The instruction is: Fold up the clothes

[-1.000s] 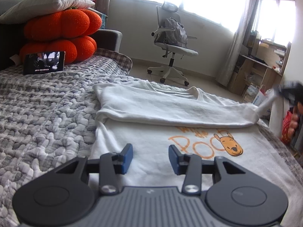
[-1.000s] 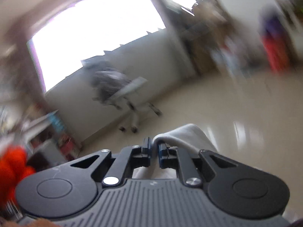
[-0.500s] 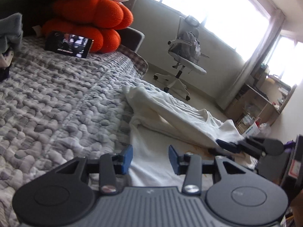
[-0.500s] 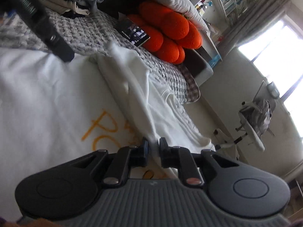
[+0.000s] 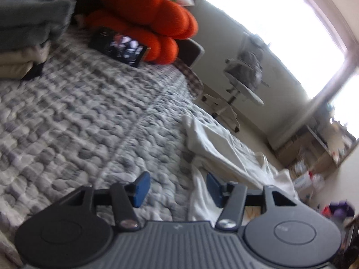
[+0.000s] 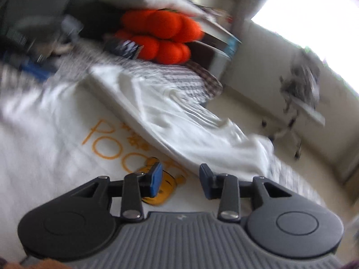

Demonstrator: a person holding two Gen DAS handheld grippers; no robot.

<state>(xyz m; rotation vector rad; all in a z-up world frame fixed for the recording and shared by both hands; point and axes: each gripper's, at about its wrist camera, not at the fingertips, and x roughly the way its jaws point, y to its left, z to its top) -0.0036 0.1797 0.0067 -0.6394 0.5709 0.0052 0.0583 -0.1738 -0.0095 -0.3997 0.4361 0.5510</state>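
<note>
A white T-shirt with an orange bear print lies flat on the grey knitted blanket, its far side folded over in a long flap. It also shows in the left wrist view. My right gripper is open and empty just above the print, near the flap's edge. My left gripper is open and empty over the blanket at the shirt's edge. Both views are blurred.
Orange cushions with a pillow on top and a dark box sit at the bed's far end. Folded clothes lie at the left. An office chair stands on the floor by the window.
My right gripper has let go of the shirt flap and opened; the flap now lies on the shirt. My left gripper has swung left, toward the blanket, still open.
</note>
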